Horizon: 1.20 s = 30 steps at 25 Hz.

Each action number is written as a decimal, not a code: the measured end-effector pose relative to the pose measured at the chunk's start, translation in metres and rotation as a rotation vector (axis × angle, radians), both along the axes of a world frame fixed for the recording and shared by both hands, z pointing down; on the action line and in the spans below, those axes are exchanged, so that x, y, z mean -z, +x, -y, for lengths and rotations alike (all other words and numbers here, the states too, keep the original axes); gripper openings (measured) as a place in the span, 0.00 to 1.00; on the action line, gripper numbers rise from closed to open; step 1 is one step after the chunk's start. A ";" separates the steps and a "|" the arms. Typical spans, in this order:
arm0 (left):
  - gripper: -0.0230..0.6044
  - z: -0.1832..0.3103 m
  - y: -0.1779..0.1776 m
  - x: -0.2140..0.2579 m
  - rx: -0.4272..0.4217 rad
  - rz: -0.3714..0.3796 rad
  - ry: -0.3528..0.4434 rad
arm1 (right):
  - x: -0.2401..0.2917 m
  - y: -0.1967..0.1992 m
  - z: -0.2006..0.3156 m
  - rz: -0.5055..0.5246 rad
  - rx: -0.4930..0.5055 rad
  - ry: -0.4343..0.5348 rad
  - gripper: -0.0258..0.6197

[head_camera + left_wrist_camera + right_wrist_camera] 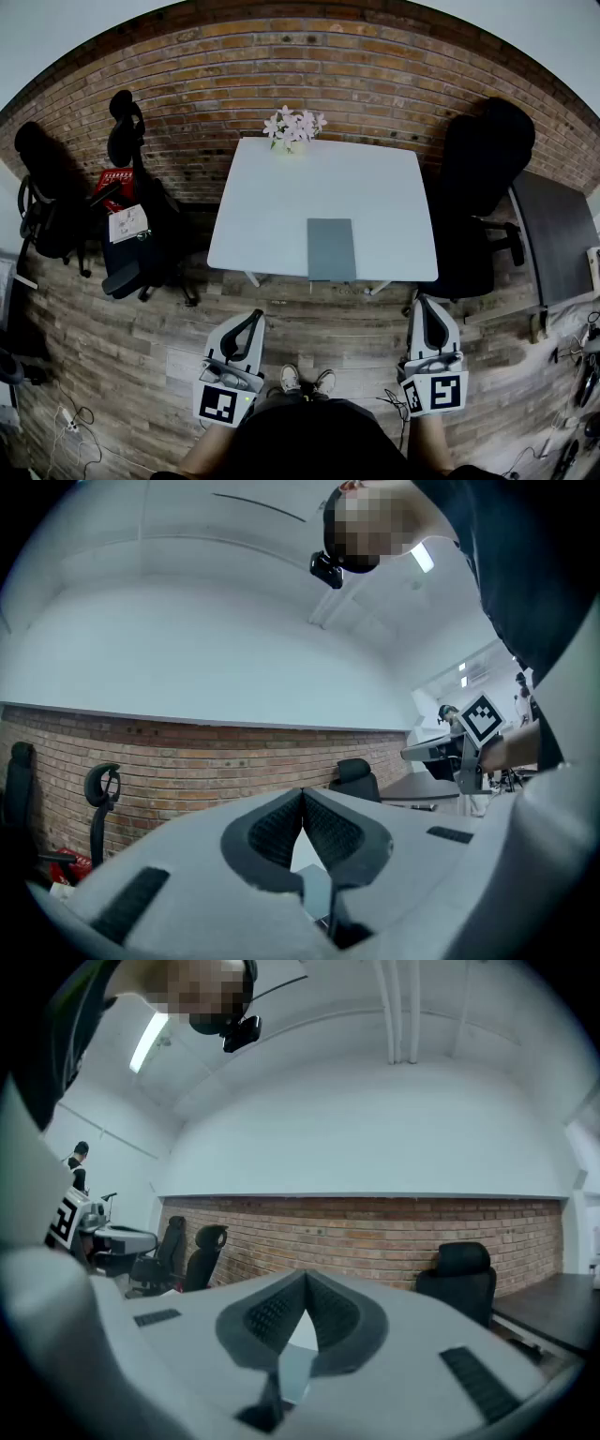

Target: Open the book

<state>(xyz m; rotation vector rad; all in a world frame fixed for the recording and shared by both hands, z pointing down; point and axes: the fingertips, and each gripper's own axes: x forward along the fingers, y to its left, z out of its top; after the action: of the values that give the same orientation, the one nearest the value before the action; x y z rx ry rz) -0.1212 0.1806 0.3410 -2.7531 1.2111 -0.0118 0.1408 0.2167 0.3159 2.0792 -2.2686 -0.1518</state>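
My left claw (254,318) and right claw (421,303): both pinched together, nothing between the pads, held level short of the white table (272,206). Grey book (331,248) lies closed at its near edge, ahead between them.

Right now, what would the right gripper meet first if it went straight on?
Likely the white table, near its right front corner; the gap before it looks free. Held higher than the tabletop, the right gripper would pass right of the grey book; height is unclear.
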 end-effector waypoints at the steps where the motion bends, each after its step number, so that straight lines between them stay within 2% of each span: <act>1: 0.08 -0.002 0.002 0.002 0.001 -0.005 0.005 | 0.001 0.001 -0.001 -0.004 0.003 0.005 0.06; 8: 0.08 -0.015 0.007 0.004 0.012 -0.008 -0.004 | 0.007 0.008 -0.013 -0.004 0.016 0.021 0.06; 14: 0.08 -0.022 0.017 0.011 0.032 -0.012 0.008 | 0.006 0.013 -0.013 0.022 0.069 0.014 0.06; 18: 0.08 -0.031 0.018 0.005 0.064 0.011 0.000 | -0.008 0.017 -0.014 0.094 0.126 0.002 0.06; 23: 0.08 -0.032 0.008 -0.009 0.098 0.042 -0.027 | -0.039 0.008 -0.010 0.109 0.164 -0.054 0.06; 26: 0.08 -0.024 0.012 -0.021 0.095 0.025 -0.045 | -0.049 0.003 -0.007 0.093 0.183 -0.074 0.06; 30: 0.08 -0.003 0.027 -0.034 0.059 -0.007 -0.063 | -0.055 0.019 0.005 0.086 0.142 -0.090 0.06</act>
<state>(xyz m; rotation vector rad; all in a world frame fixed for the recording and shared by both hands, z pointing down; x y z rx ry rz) -0.0937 0.1840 0.3750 -2.7718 1.3151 -0.0476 0.1594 0.2115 0.3712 1.9176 -2.4240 0.0341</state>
